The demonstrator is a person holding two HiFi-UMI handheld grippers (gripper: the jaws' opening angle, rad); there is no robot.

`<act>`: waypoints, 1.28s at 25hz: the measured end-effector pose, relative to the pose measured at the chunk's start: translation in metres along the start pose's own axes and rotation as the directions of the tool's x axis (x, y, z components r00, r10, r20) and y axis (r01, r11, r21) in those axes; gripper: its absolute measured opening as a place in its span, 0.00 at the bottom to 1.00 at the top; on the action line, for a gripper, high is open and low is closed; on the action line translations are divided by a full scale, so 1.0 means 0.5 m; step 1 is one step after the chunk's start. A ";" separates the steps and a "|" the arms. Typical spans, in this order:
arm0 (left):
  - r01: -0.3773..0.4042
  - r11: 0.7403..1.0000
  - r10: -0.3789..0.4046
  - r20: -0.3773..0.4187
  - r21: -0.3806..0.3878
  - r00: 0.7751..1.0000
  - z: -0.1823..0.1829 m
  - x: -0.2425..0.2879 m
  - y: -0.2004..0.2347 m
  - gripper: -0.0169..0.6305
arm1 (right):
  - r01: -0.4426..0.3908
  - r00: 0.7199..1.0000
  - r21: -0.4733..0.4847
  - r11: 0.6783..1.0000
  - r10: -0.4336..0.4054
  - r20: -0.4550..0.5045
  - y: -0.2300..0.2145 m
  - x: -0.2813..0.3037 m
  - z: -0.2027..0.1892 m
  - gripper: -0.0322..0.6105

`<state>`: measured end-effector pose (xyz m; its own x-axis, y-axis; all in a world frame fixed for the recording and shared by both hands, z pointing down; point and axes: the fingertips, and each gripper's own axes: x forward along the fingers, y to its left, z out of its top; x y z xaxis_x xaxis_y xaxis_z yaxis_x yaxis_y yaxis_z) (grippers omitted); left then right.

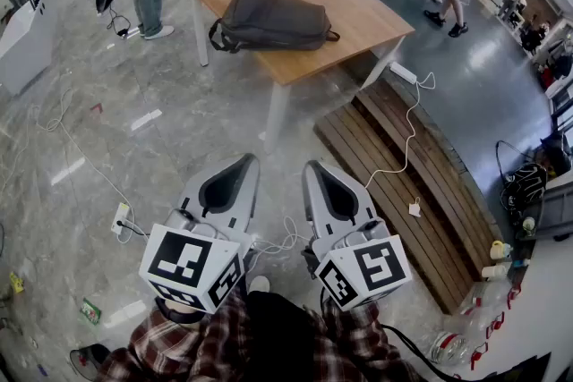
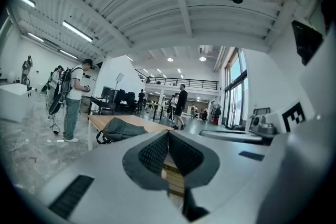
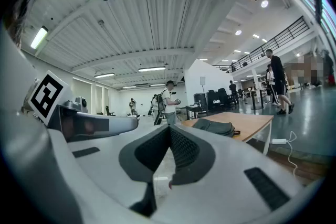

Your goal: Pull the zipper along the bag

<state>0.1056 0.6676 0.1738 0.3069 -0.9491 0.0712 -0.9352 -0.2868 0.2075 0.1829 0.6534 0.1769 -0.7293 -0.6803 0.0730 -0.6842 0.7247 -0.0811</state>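
Left claw [image 1: 243, 161] and right claw [image 1: 313, 167], each with a black-and-white square-marker cube, have their jaws pressed together on nothing, well short of the tabletop [image 1: 363, 13]. The grey bag [image 1: 273, 18] lies flat there, its long axis running left to right.

The left gripper [image 1: 243, 162] and the right gripper [image 1: 312, 167] are held side by side, low in front of the body. They point forward, with their tips angled slightly toward each other. Each has its jaws pressed together at the tips with nothing between them, and plaid sleeves [image 1: 179, 346] show just behind.
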 end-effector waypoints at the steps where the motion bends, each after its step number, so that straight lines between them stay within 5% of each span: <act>1: -0.002 1.000 0.002 0.000 -0.001 1.000 0.003 0.019 0.020 0.05 | -0.003 1.000 -0.001 1.000 0.003 -0.001 -0.008 0.025 -0.001 0.06; 16: 0.042 0.999 -0.042 -0.012 0.005 0.999 0.124 0.351 0.433 0.05 | 0.048 0.999 0.003 0.999 -0.048 0.011 -0.121 0.540 0.054 0.06; 32: 0.102 0.994 -0.104 -0.097 -0.028 0.990 0.110 0.754 0.637 0.05 | 0.129 0.990 0.043 0.991 -0.126 -0.067 -0.402 0.898 0.019 0.06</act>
<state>-0.0862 0.2116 0.2132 0.4179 -0.8971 0.1435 -0.8939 -0.3779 0.2410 -0.0071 0.2010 0.2164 -0.6354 -0.7577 0.1489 -0.7721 0.6252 -0.1139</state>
